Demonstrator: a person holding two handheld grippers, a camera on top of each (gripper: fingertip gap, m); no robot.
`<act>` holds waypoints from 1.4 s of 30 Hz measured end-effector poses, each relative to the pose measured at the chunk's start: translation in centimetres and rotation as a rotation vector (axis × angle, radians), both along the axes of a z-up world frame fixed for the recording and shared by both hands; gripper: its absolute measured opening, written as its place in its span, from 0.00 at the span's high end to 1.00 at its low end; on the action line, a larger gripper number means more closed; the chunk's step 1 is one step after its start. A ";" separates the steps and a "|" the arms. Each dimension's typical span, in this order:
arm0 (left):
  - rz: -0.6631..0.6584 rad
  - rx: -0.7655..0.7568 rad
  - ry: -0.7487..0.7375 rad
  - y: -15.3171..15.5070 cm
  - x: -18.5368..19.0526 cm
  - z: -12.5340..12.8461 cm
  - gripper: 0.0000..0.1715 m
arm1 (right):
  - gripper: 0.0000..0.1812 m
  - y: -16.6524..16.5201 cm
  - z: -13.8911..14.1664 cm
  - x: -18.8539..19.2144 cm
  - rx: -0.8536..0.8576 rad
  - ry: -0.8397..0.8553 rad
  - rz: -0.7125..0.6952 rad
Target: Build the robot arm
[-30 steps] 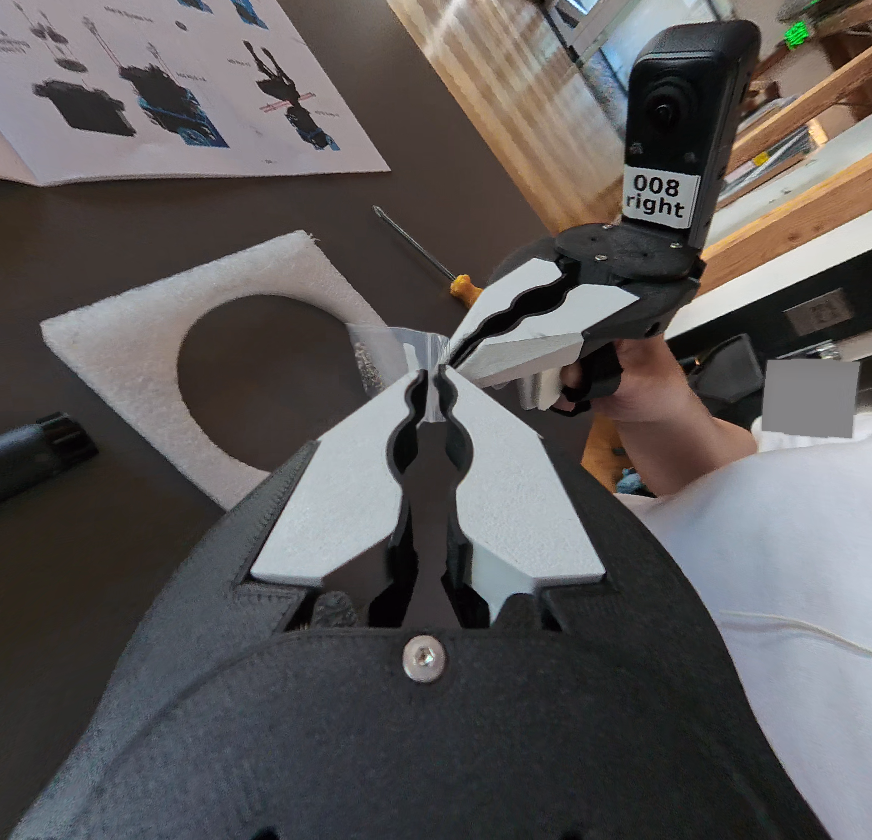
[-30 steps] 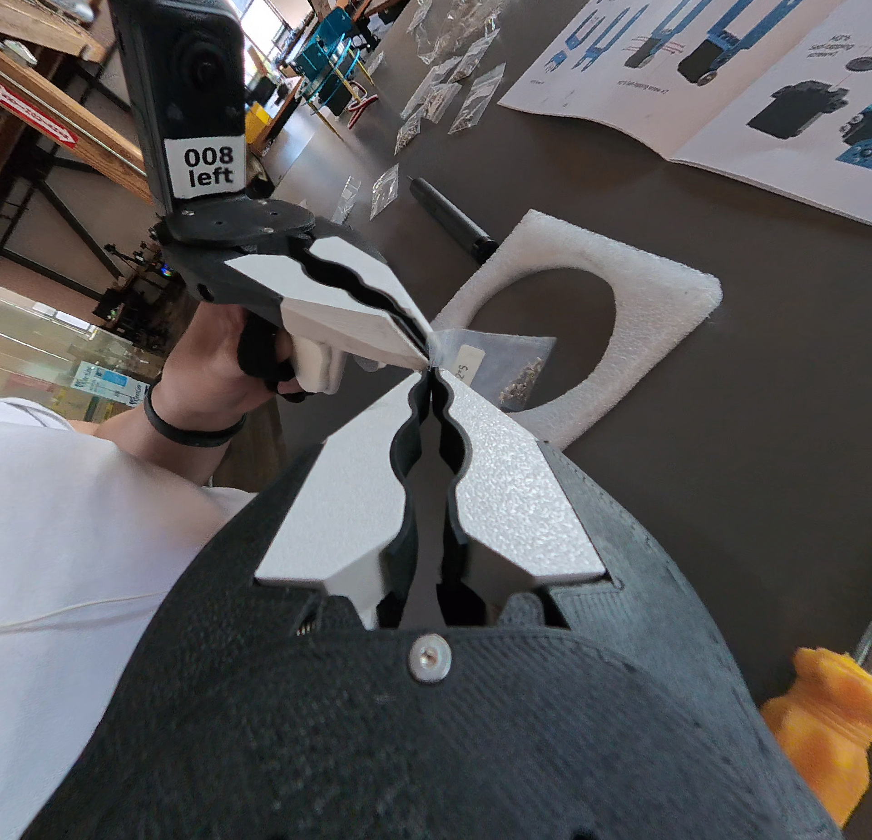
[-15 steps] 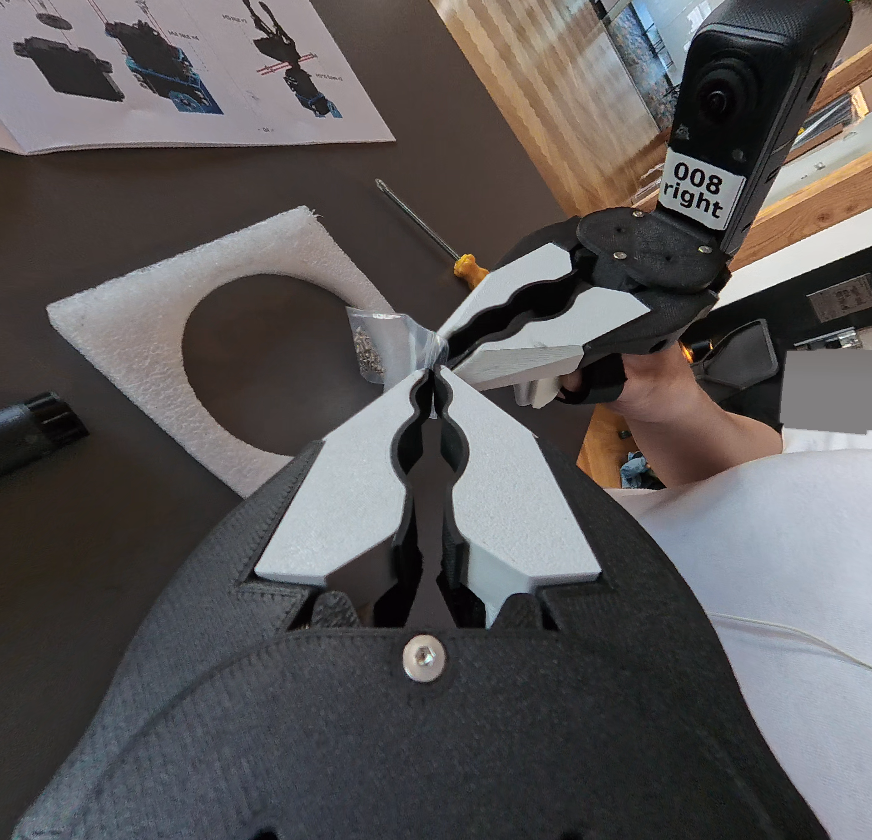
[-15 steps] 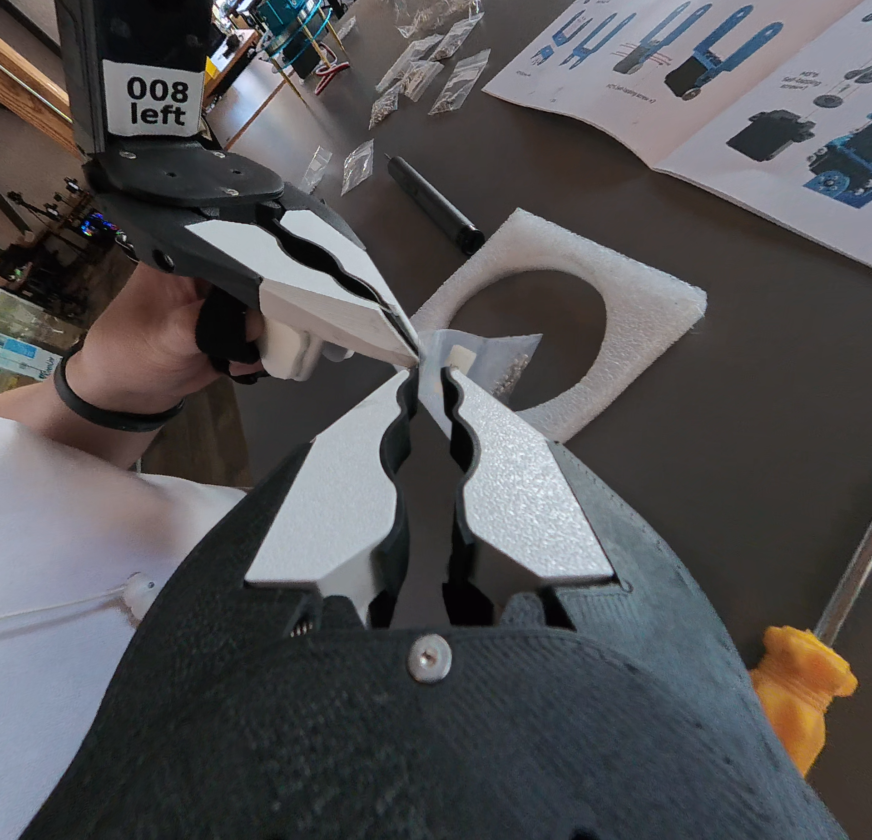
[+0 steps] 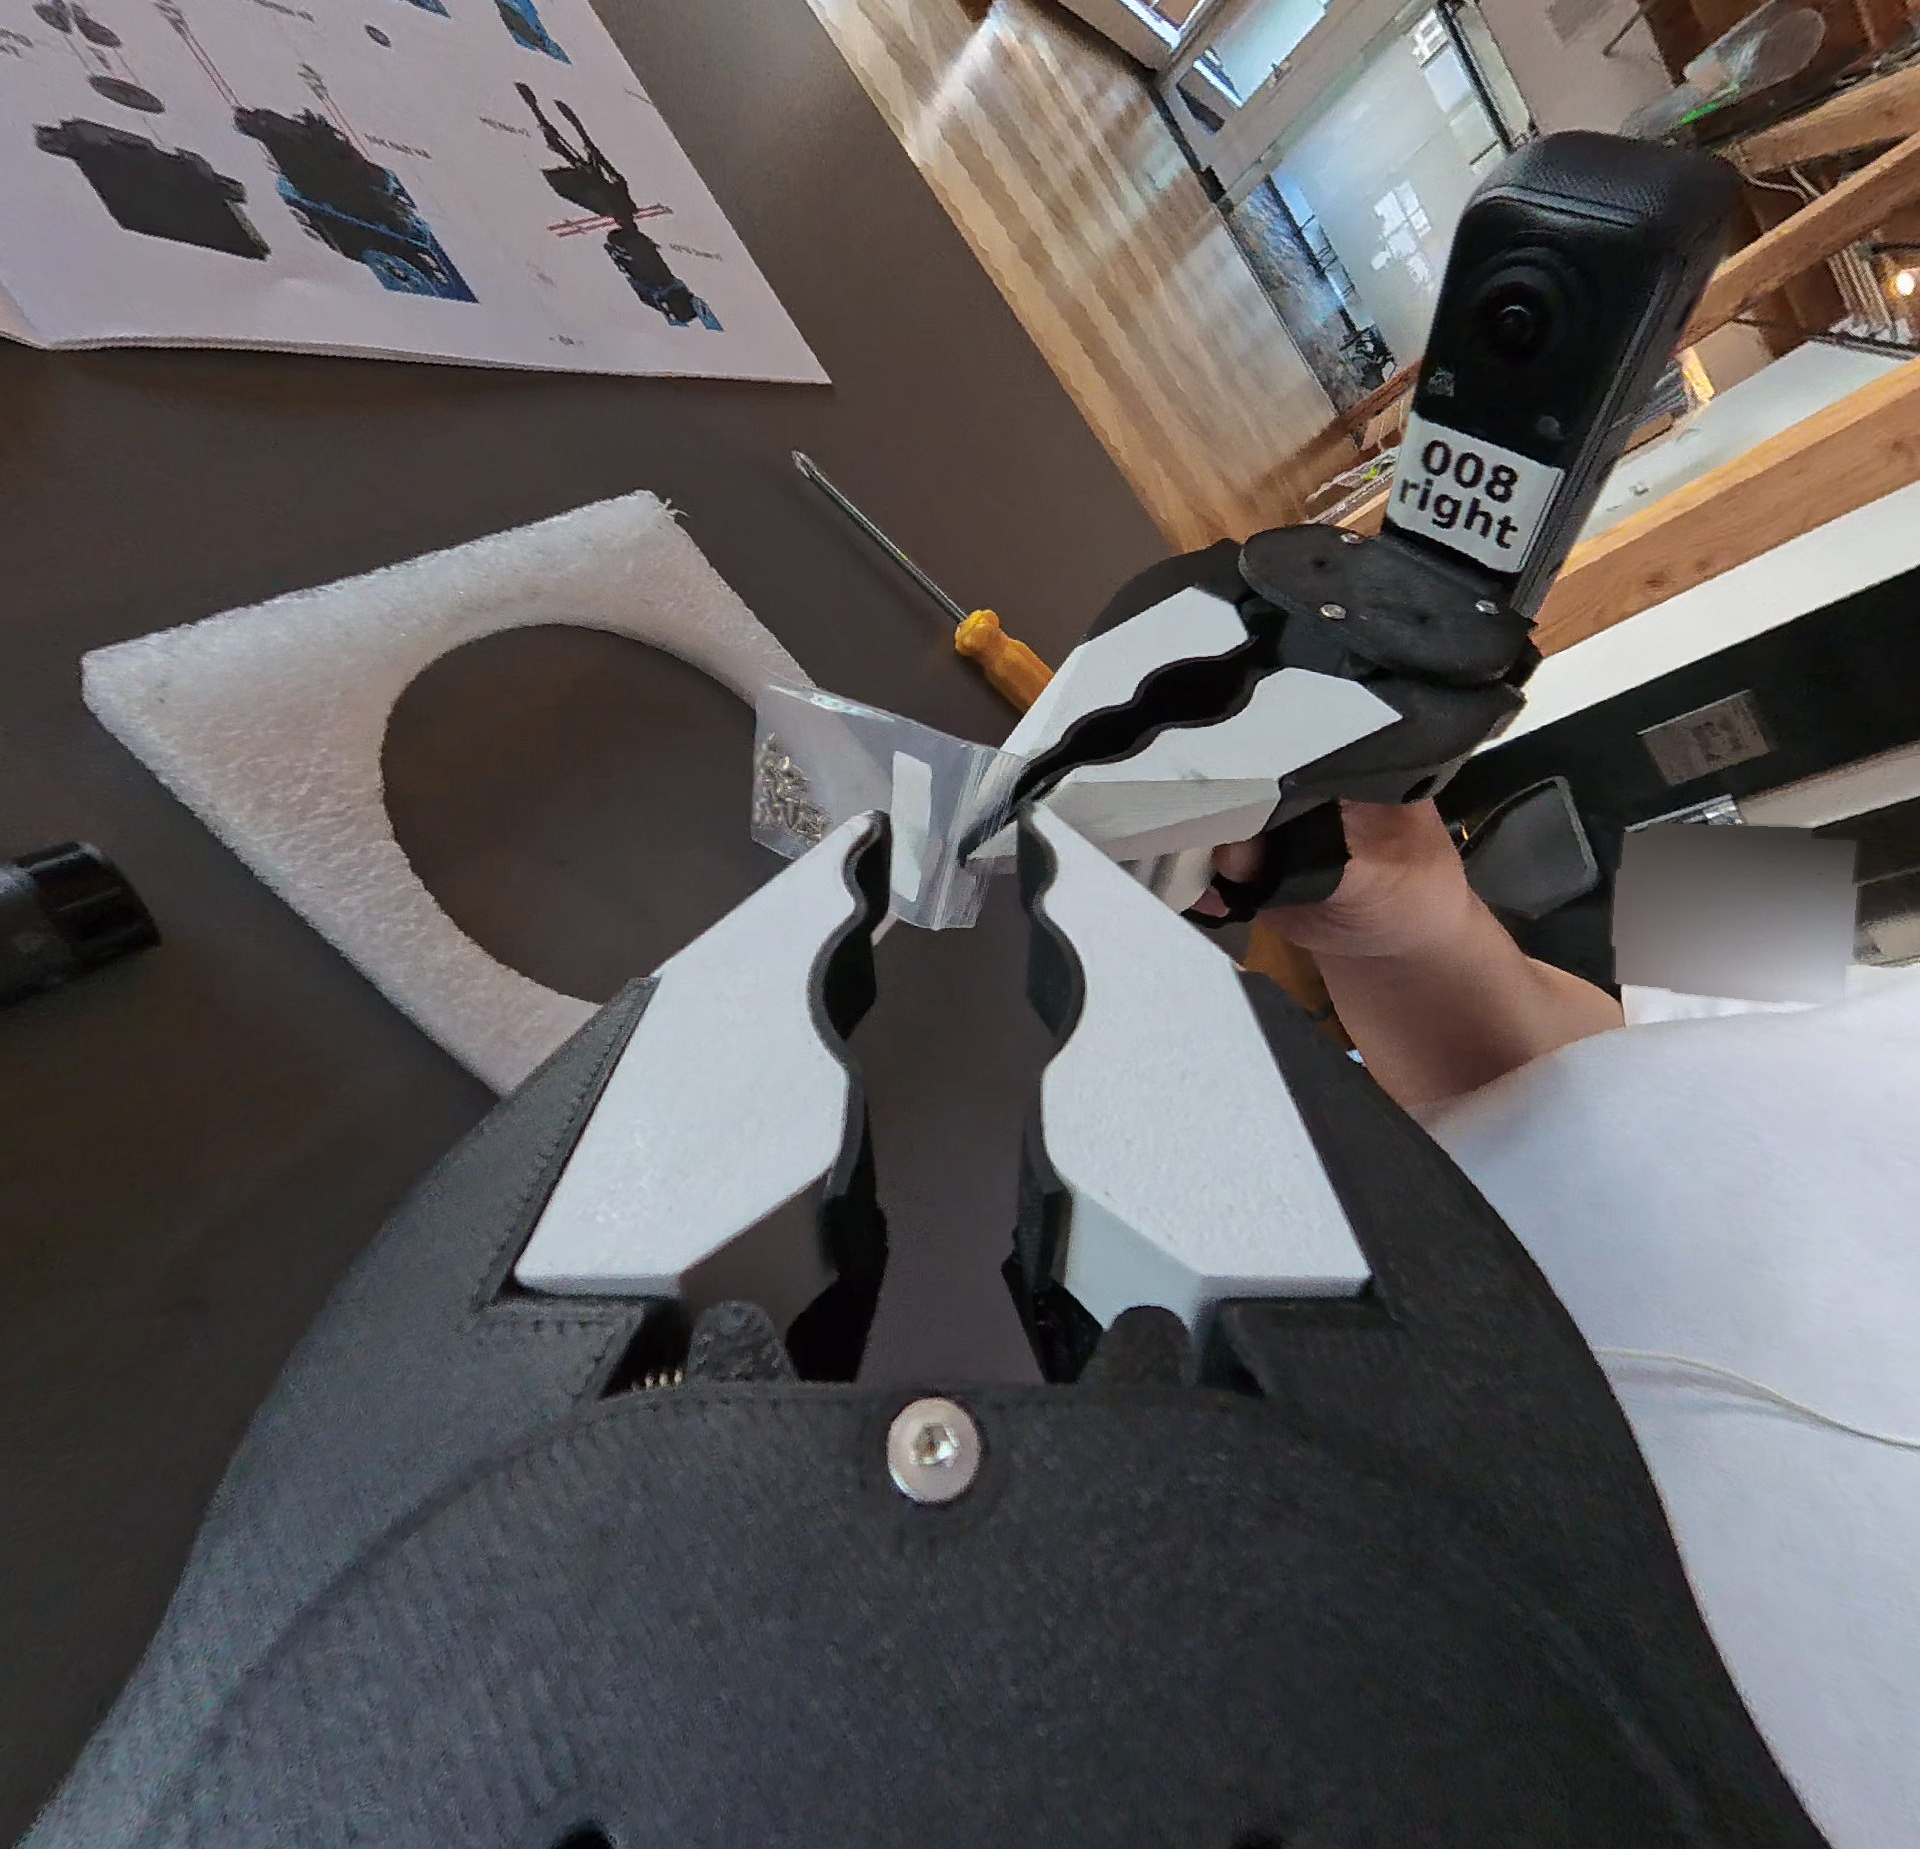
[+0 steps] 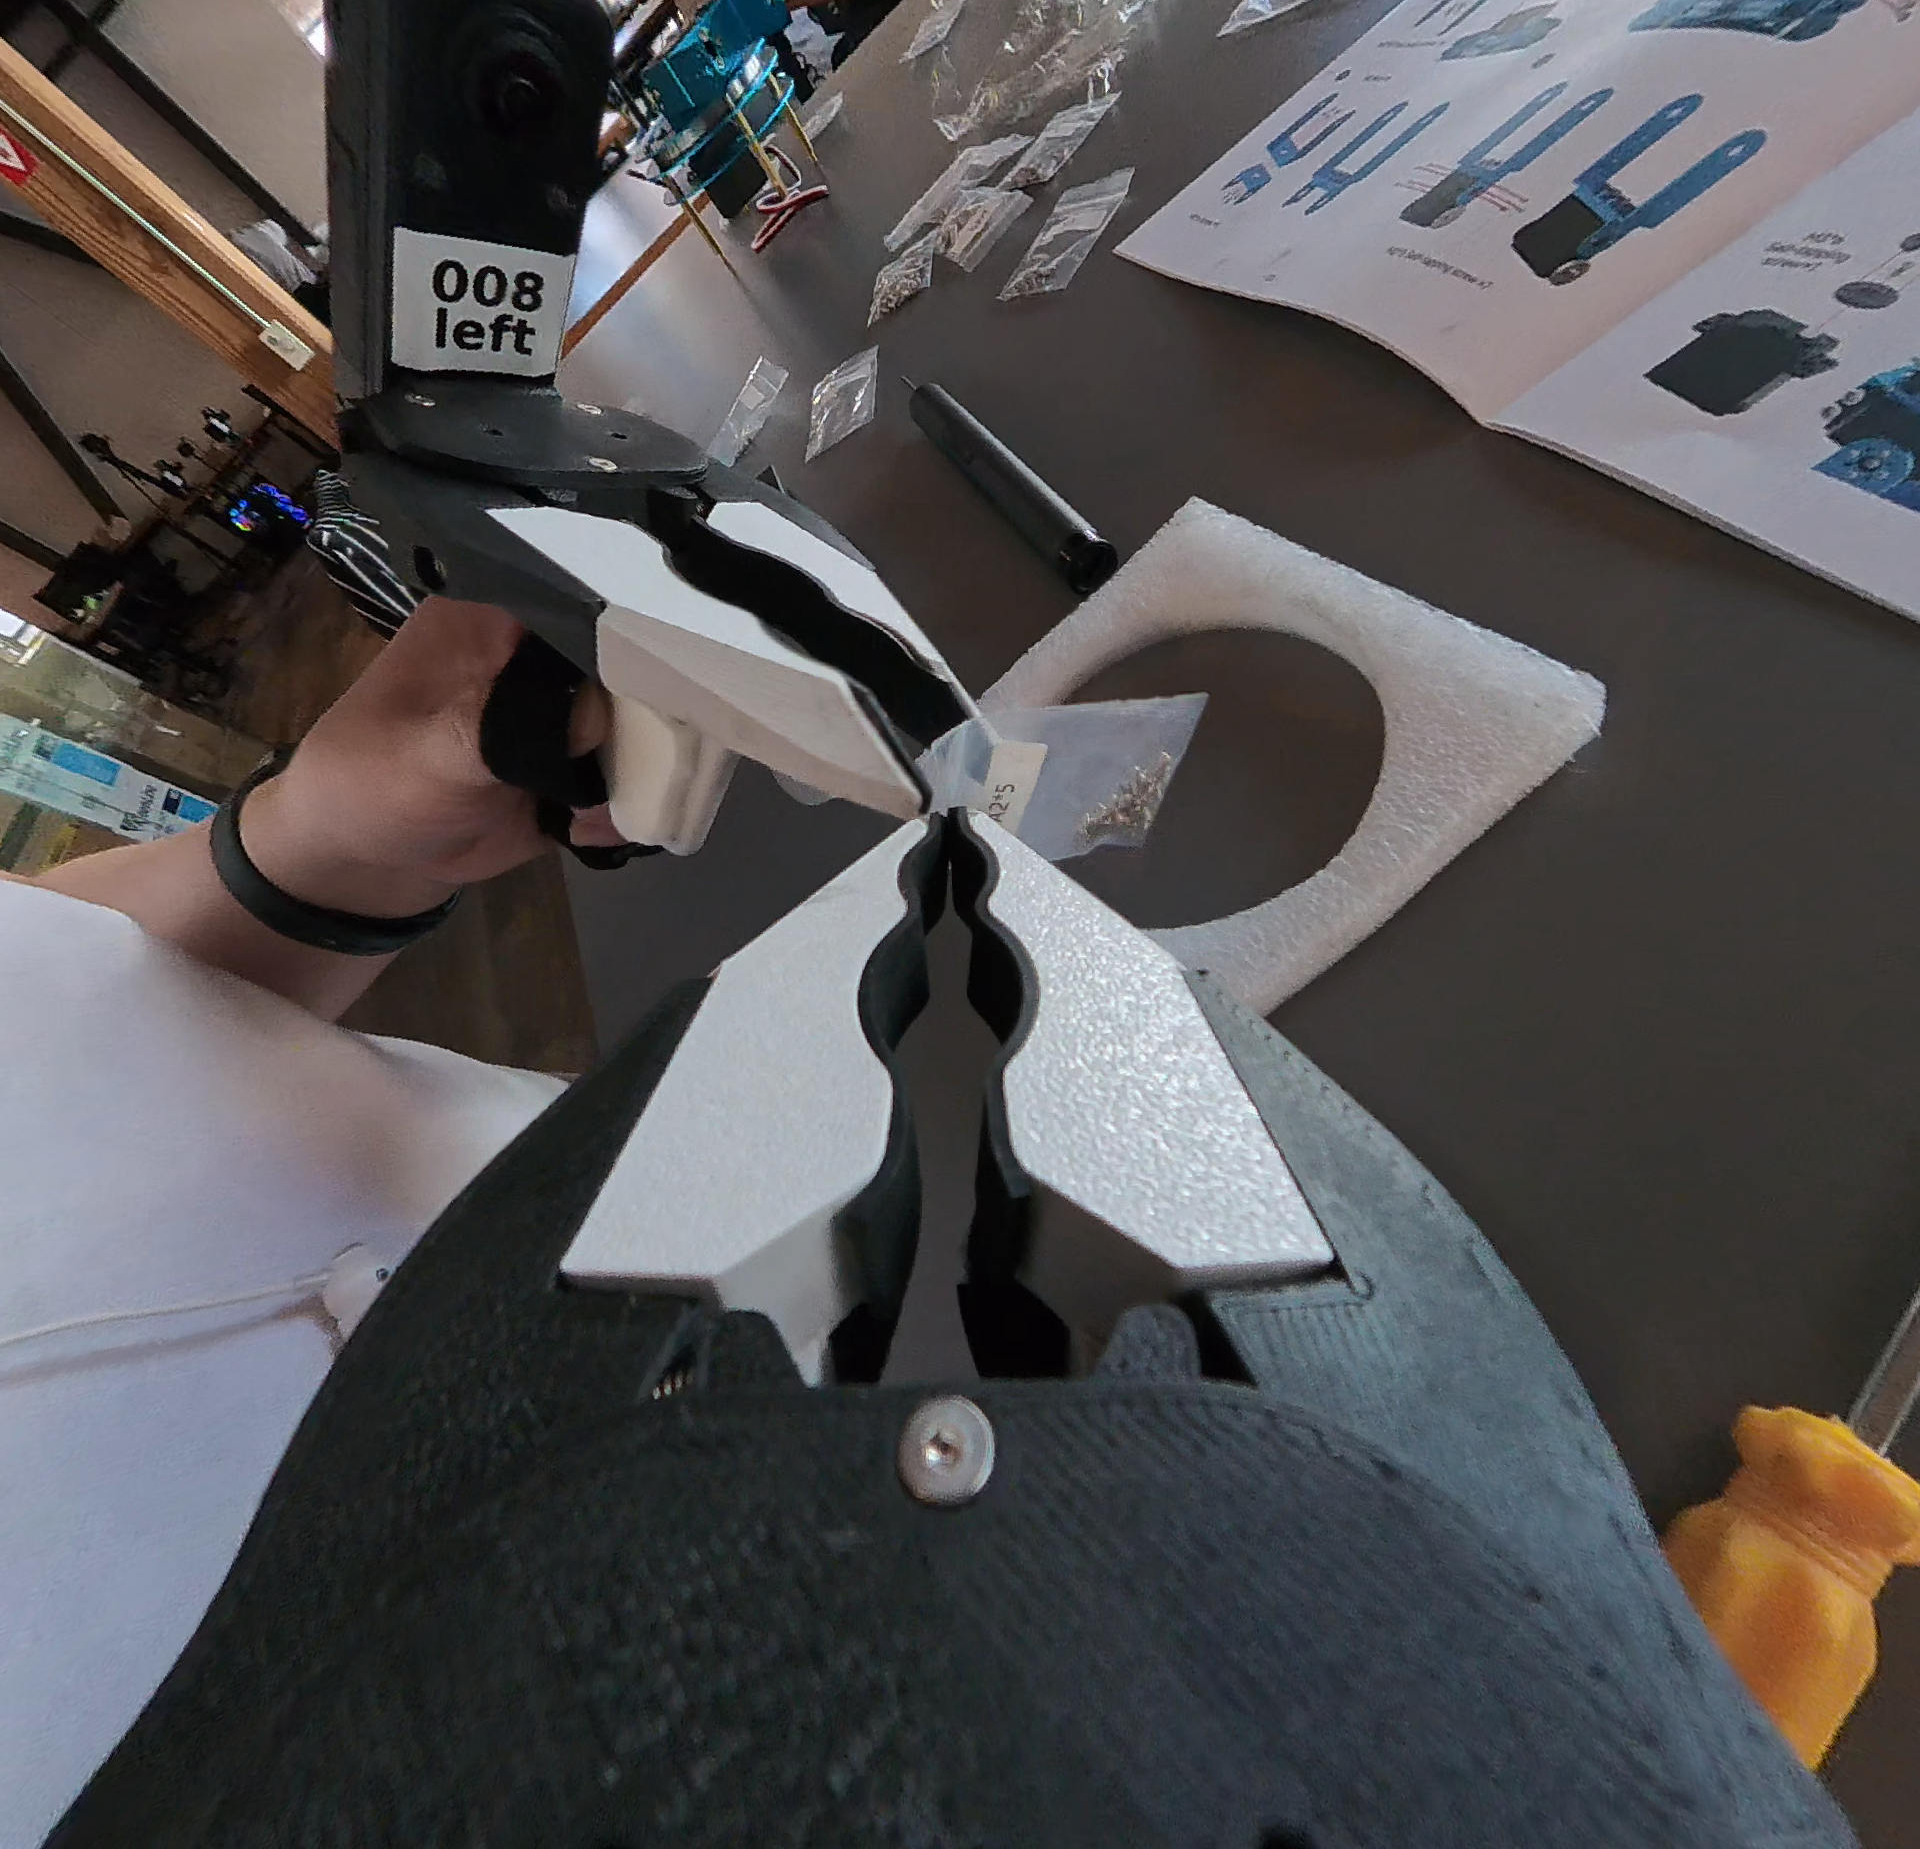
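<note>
White foam sheet (image 5: pixel 312 698), orange-handled screwdriver (image 5: pixel 997 646), dark brown table (image 5: pixel 208 1124), white-and-black left tool (image 5: pixel 951 833).

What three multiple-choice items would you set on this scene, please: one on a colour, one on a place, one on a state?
1. What colour is the square foam sheet with a round hole? A white; B blue; C black.
2. Where does the yellow-handled metal screwdriver lie? A inside the foam's hole; B on the dark table, beside the foam; C on a printed page.
3. How does the left gripper stand? A shut on the screwdriver; B shut, empty; C open.

Key: A, the foam is plainly white; B, it rests on bare tabletop past the foam's edge; C, its fingers stand apart, while the right gripper pinches the small clear plastic bag of screws.
</note>
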State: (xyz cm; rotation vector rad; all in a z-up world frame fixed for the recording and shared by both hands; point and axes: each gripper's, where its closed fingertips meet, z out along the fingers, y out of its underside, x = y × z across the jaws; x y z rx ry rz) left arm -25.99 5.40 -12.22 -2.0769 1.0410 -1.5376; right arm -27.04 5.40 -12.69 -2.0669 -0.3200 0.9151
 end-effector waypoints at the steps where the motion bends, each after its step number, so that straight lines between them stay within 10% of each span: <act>1: -0.006 -0.001 -0.004 0.0 0.0 0.1 0.92 | 1.00 0.0 0.2 -0.1 0.004 0.009 0.003; 30: -0.023 0.027 0.073 0.0 -0.4 -0.5 1.00 | 1.00 0.4 -0.5 0.0 -0.014 -0.053 -0.081; 42: 0.031 0.285 0.336 1.8 -1.0 -2.1 1.00 | 1.00 1.9 -1.7 0.0 -0.068 -0.028 -0.206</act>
